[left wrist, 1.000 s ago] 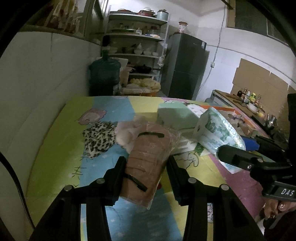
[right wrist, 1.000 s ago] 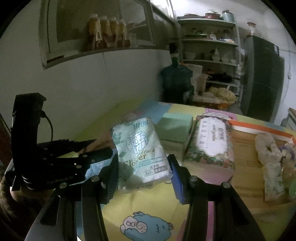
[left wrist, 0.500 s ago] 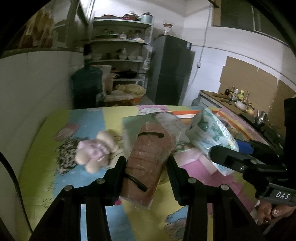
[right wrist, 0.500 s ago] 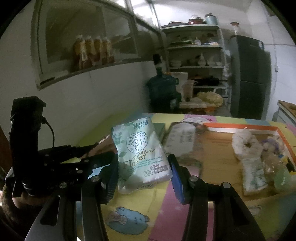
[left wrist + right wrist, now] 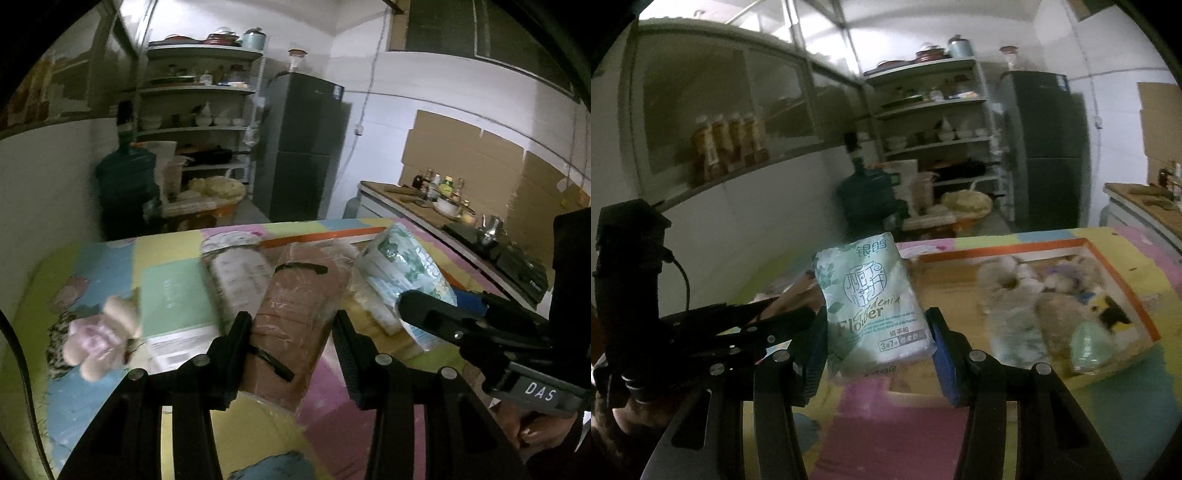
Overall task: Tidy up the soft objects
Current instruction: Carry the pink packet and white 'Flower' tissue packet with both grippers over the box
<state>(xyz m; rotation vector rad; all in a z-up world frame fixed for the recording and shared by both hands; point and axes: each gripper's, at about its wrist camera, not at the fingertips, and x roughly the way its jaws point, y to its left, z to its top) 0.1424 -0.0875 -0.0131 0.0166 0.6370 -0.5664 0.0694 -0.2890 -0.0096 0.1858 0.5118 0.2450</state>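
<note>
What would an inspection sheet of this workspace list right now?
Surface: colourful patchwork mat.
Job's things: brown packet and green tissue pack held; plush toys fill the orange-rimmed box.
Clutter: pink plush toy, mint box, floral tissue pack.
Grippers: left gripper grips the packet; right gripper grips the tissue pack.
Cables: black lead on the left unit.
Surroundings: shelves, fridge, water jug.
</note>
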